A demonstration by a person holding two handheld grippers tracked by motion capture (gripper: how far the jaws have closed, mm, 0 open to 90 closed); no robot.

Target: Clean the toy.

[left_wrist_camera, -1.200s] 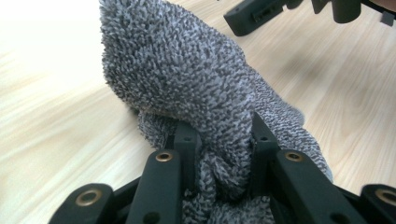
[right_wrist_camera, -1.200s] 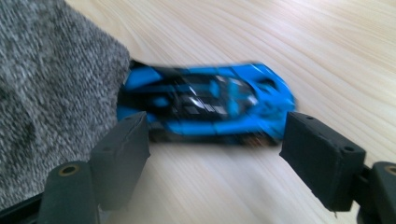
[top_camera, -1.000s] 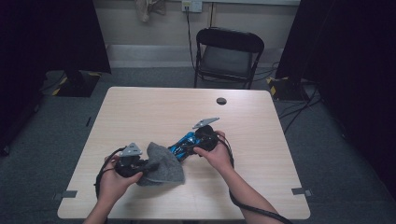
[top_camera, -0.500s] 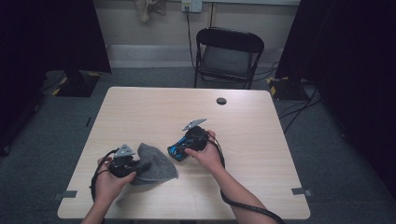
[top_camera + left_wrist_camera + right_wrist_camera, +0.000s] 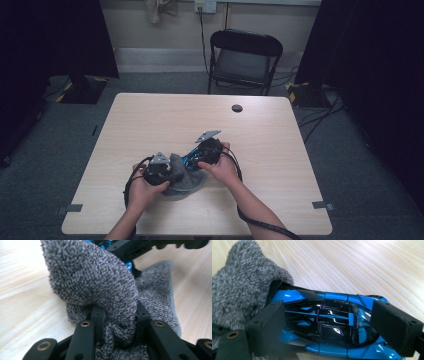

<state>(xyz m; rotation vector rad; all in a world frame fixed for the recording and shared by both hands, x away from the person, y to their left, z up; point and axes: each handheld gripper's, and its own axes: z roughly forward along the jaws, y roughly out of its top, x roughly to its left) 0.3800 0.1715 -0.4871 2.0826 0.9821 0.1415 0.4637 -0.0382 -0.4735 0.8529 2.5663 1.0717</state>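
Right now both grippers work close together near the front edge of the table (image 5: pixel 150 115), a bit left of centre.

L gripper (image 5: pixel 159 171): jaws pinched on a bunch of grey fuzzy sock (image 5: pixel 95 285). In the left gripper view the fabric is squeezed between the two black jaws and bulges up above them; rest of the sock lies on the wood behind.

R gripper (image 5: pixel 207 150): jaws clamped across a blue and black toy car (image 5: pixel 329 317), one pad on each side of its body, as seen in the right gripper view. Car's nose end sits w/ its tip in or against the sock's opening; can't tell how far in, fabric hides that end. Car lies just above the tabletop, tilted slightly.

High view: sock (image 5: pixel 187 177) sits betw. the two hands, toy car (image 5: pixel 190 159) touching it from the right side. Left hand (image 5: pixel 142 190) and right hand (image 5: pixel 225 170) come in from the front edge.

Also on the table: a small dark round thing (image 5: pixel 237 108) near the back edge, well apart from the rest. Black folding chair (image 5: pixel 245 55) stands beyond the back edge.
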